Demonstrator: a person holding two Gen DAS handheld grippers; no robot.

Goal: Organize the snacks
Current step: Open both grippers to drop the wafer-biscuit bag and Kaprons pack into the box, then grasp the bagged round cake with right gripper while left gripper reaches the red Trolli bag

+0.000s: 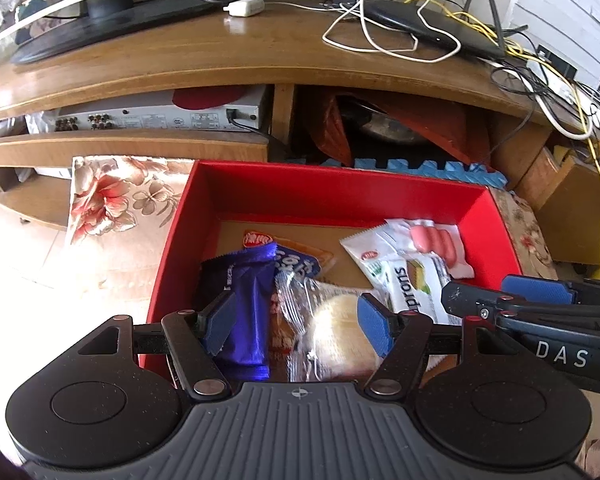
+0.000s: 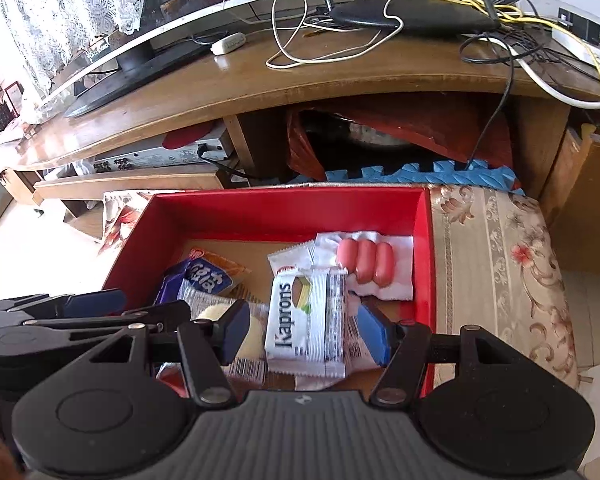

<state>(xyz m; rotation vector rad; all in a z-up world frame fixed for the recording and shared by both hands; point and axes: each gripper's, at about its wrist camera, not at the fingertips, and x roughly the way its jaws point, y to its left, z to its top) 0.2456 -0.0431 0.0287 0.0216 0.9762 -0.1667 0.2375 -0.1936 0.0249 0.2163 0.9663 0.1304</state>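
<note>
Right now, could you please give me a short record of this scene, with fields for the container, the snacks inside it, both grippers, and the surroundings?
container: red cardboard box, open top, on a floral cushion
snacks in the box: white Kaprons wafer packet; clear-wrapped pink sausages; purple foil bar; clear-wrapped round pale bun; orange packet, partly covered
left gripper: open, above the purple bar and bun
right gripper: open, above the wafer packet
surroundings: brown wooden TV stand behind the box

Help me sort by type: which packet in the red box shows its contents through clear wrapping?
The sausage packet at the box's far right corner: three pink sausages show through, unlike the printed Kaprons wafer packet.
</note>
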